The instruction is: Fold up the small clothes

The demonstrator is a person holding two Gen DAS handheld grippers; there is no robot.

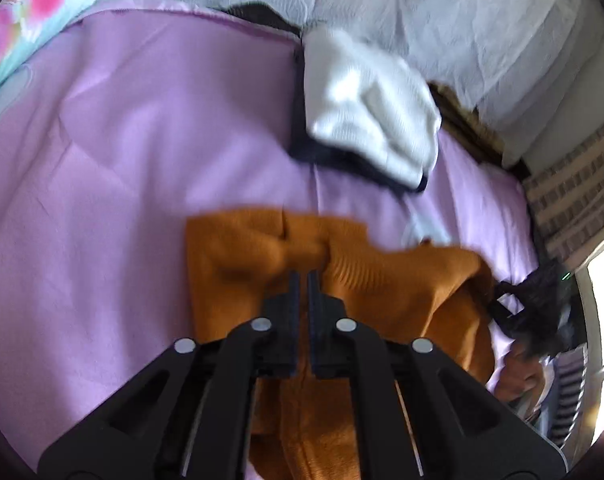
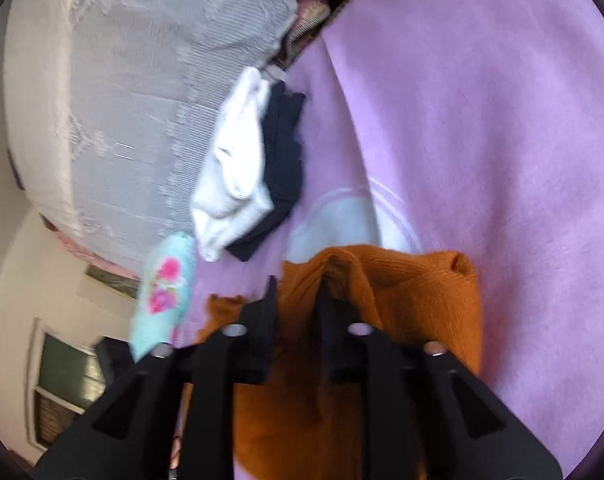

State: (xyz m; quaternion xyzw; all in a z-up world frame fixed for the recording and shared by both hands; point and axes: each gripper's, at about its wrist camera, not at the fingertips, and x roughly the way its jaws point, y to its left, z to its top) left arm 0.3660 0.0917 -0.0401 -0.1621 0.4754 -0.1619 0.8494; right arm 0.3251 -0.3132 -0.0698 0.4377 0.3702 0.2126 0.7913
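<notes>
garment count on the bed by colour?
Orange garment: 1, pinched by the left tool and right tool
White garment: 1
Dark navy garment: 1, partly under the white one
Total: 3

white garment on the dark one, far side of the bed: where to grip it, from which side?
Likely the free near edge of the white garment, where it overhangs the dark garment toward the purple sheet. Come from the orange garment side, low along the sheet: that edge is loose, while the far side butts against grey bedding.
</notes>
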